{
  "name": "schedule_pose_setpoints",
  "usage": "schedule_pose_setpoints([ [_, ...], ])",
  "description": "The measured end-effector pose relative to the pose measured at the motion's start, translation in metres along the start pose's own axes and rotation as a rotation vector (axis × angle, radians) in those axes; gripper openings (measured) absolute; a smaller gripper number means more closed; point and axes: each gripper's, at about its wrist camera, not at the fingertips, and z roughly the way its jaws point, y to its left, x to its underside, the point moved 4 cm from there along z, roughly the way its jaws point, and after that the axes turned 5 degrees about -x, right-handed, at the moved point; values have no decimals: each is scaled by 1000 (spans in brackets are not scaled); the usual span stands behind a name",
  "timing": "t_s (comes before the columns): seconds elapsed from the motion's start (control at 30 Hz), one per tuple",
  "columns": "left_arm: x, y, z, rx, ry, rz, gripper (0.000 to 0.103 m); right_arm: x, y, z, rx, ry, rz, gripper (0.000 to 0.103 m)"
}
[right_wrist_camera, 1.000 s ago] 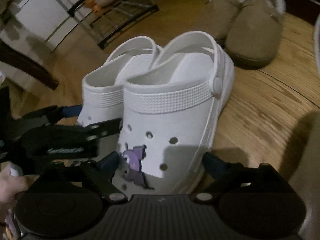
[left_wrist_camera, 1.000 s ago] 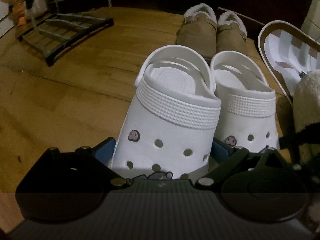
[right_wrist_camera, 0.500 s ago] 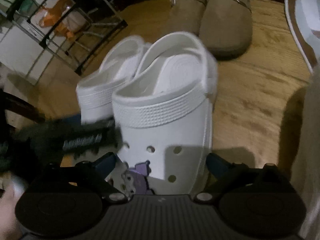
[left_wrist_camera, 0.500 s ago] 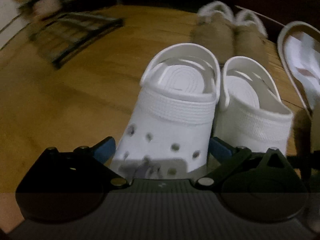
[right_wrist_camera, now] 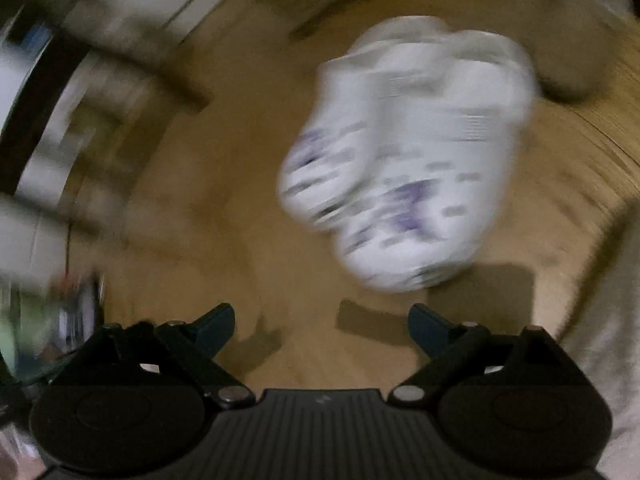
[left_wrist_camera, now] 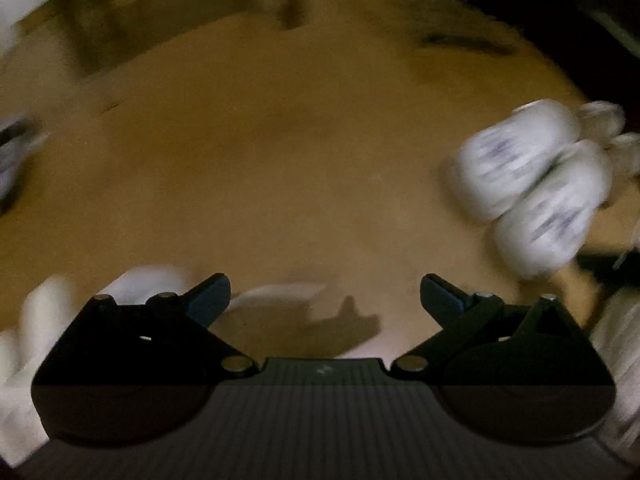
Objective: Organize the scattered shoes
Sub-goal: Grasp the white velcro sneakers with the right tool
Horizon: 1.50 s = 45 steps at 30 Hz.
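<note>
Both views are smeared by motion. The pair of white clogs (right_wrist_camera: 404, 152) with purple charms sits side by side on the wooden floor (right_wrist_camera: 240, 200), ahead and slightly right in the right wrist view. My right gripper (right_wrist_camera: 322, 326) is open and empty, pulled back from the clogs. In the left wrist view the same white clogs (left_wrist_camera: 532, 188) lie far off to the right. My left gripper (left_wrist_camera: 325, 298) is open over bare floor (left_wrist_camera: 280, 152) with nothing between its fingers.
A blurred tan slipper (right_wrist_camera: 572, 68) lies beyond the clogs at the upper right. Dark rack legs (left_wrist_camera: 100, 36) stand at the back left. Pale blurred shapes (left_wrist_camera: 36, 340) sit near the left gripper's left side; what they are cannot be told.
Both grippers have let go of the clogs and drawn back. The left one swung to the left, so the clogs now sit far right in its view.
</note>
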Motion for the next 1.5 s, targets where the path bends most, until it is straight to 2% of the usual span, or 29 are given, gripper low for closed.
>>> schedule_pose_setpoints([
  [0.07, 29, 50, -13, -52, 24, -71, 103, 13, 52, 22, -82, 65, -234, 92],
  [0.13, 54, 90, -19, -70, 48, -143, 103, 28, 93, 44, -134, 143, -383, 86],
  [0.2, 79, 124, -21, -74, 65, -210, 103, 41, 124, 62, -186, 229, -431, 82],
  [0.3, 95, 141, -15, -53, 37, -247, 103, 56, 179, 92, -269, 371, -451, 77],
  [0.37, 105, 147, -6, -36, 1, -272, 103, 60, 212, 106, -249, 415, -487, 75],
  [0.47, 117, 143, 4, -14, 10, -312, 103, 65, 275, 134, -242, 493, -542, 74],
  [0.57, 128, 141, 8, -6, 31, -349, 103, 71, 319, 176, -138, 563, -565, 73],
  [0.63, 138, 144, 9, -13, 28, -369, 103, 80, 346, 209, -48, 564, -649, 67],
  [0.77, 146, 146, 12, -21, -6, -394, 103, 93, 348, 242, 30, 571, -693, 64],
  [0.8, 148, 147, 11, -18, -12, -396, 103, 96, 344, 249, 35, 588, -677, 60],
  [0.97, 160, 161, 15, -50, -11, -410, 103, 109, 329, 280, 35, 651, -610, 59],
  [1.07, 163, 166, 24, -79, 7, -414, 103, 121, 332, 299, 64, 608, -612, 59],
  [1.1, 164, 167, 28, -96, 20, -414, 103, 130, 327, 313, 136, 576, -629, 62],
  [1.13, 164, 167, 32, -101, 30, -420, 103, 139, 330, 319, 158, 553, -683, 76],
  [1.17, 163, 168, 35, -101, 38, -427, 103, 146, 336, 322, 168, 554, -728, 76],
  [1.2, 163, 167, 36, -103, 36, -426, 103, 154, 341, 322, 209, 545, -793, 68],
  [1.23, 163, 166, 35, -105, 32, -422, 103, 156, 340, 319, 234, 513, -804, 55],
  [1.27, 163, 165, 35, -112, 25, -415, 103, 154, 338, 316, 237, 484, -788, 47],
  [1.33, 163, 162, 35, -131, 14, -397, 103, 143, 328, 306, 153, 423, -718, 35],
  [1.37, 163, 161, 36, -142, 10, -385, 103, 140, 323, 300, 104, 387, -709, 31],
  [1.43, 162, 157, 38, -161, 4, -362, 103, 138, 312, 289, 81, 313, -700, 29],
  [1.5, 160, 153, 37, -164, -5, -343, 103, 129, 296, 277, 51, 259, -623, 29],
])
